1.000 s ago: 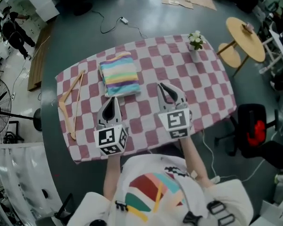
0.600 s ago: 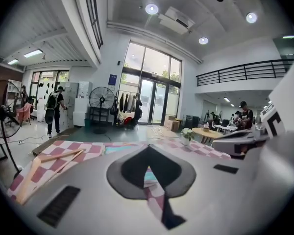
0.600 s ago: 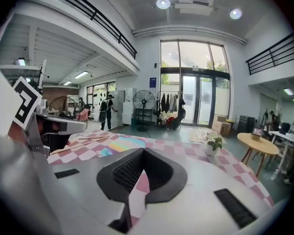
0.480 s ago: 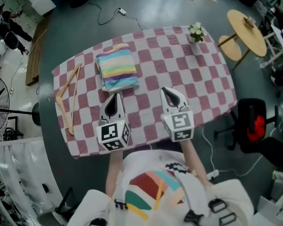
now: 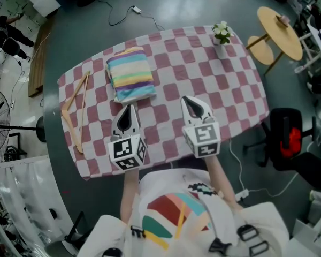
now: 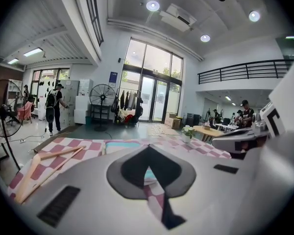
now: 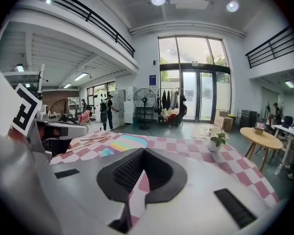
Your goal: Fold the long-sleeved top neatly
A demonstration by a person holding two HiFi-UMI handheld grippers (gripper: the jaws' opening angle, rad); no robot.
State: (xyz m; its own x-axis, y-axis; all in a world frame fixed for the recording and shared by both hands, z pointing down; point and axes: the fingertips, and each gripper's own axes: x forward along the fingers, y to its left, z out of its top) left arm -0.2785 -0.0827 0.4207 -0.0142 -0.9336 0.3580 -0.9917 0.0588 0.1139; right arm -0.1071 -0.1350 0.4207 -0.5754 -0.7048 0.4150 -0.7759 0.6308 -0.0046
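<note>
The striped long-sleeved top [image 5: 130, 75] lies folded into a neat rectangle on the checked table [image 5: 224, 84], toward its far left. It also shows in the left gripper view as a pale band [image 6: 123, 145], and in the right gripper view the top [image 7: 118, 144] lies at the left. My left gripper [image 5: 127, 110] hovers just near the top's front edge, shut and holding nothing. My right gripper [image 5: 191, 104] sits to the right over bare tablecloth, also shut and holding nothing.
A wooden hanger [image 5: 78, 107] lies along the table's left edge. A small potted plant [image 5: 222, 32] stands at the far right corner. Beyond the table are a round wooden side table [image 5: 281, 31] and a black office chair [image 5: 289, 143]. A cable runs over the floor.
Both grippers drew back slightly toward me and sank a little. The folded top has not moved.
</note>
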